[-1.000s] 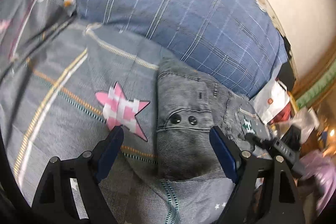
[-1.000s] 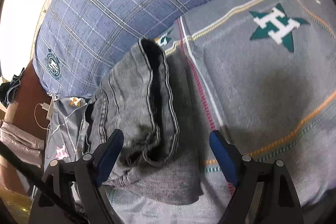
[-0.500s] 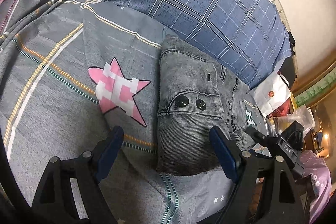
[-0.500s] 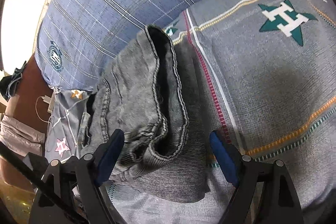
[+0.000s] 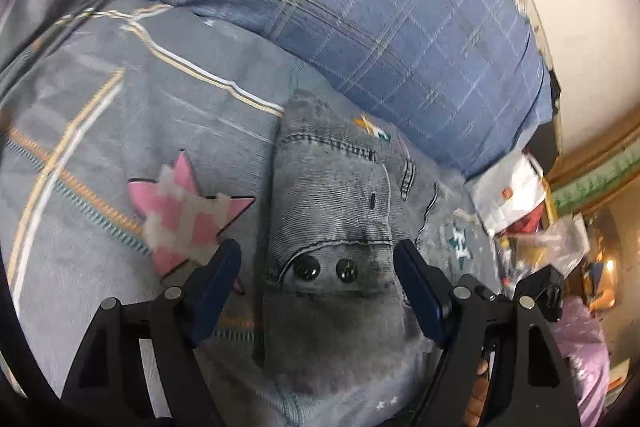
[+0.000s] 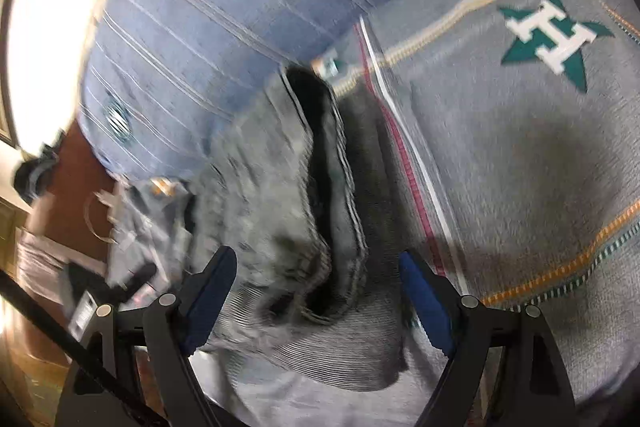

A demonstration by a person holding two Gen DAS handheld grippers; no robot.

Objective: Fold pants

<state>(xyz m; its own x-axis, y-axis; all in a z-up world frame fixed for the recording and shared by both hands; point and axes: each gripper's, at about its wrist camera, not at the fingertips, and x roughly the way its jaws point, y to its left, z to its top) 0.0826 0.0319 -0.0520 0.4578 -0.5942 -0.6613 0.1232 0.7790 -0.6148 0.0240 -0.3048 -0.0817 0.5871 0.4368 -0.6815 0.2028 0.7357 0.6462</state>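
The pants (image 5: 332,247) lie folded on the bed (image 5: 80,211) near the pillow (image 5: 360,27), straddled untouched by the wide-spread left gripper (image 5: 318,269) and right gripper (image 6: 316,281), probably for a final check.

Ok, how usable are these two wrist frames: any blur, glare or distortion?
Left wrist: fisheye bending, mild smear on the pink star, jeans buttons readable. Right wrist: heavier motion blur over the jeans, blown-out white at the upper left, a soft shadow on the grey bedspread.
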